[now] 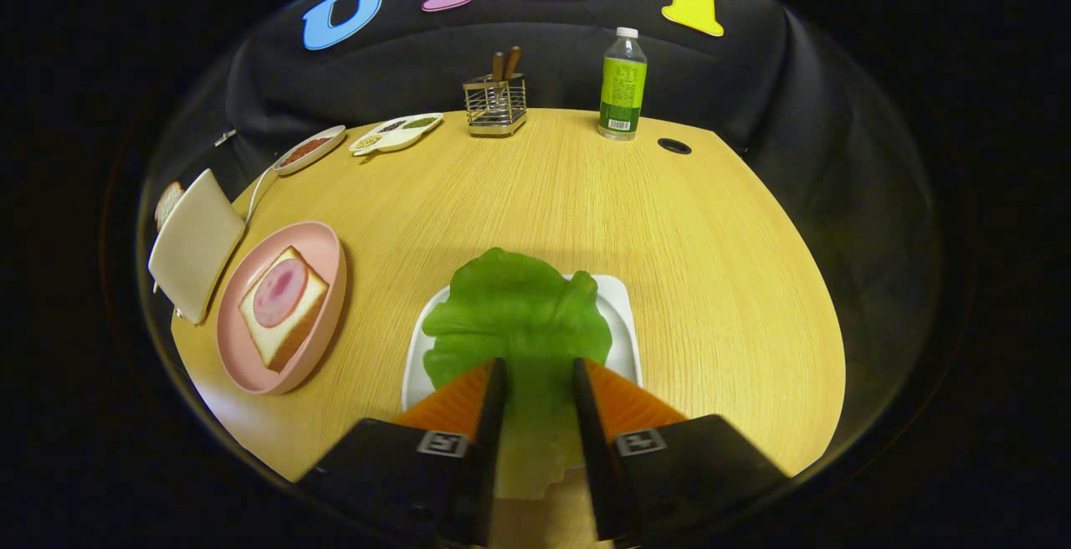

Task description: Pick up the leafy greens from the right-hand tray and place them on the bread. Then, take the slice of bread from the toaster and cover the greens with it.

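A green lettuce leaf [519, 306] spreads over the white tray [623, 315] just ahead of my fingers, and its pale stem end runs back between them. My gripper [538, 362] is shut on that stem end, with both orange fingers pressing on it. To the left, a pink plate [330, 239] holds a slice of bread [293, 331] topped with a round of ham [280, 291]. Further left stands a cream toaster [194, 243], and a slice of bread [167, 202] sticks out behind it.
At the table's far side stand a wire holder with wooden-handled utensils [495, 101] and a green-labelled bottle [622, 84]. Two small dishes [310, 149] [395, 132] lie at the far left. A round cable hole [673, 146] sits near the bottle.
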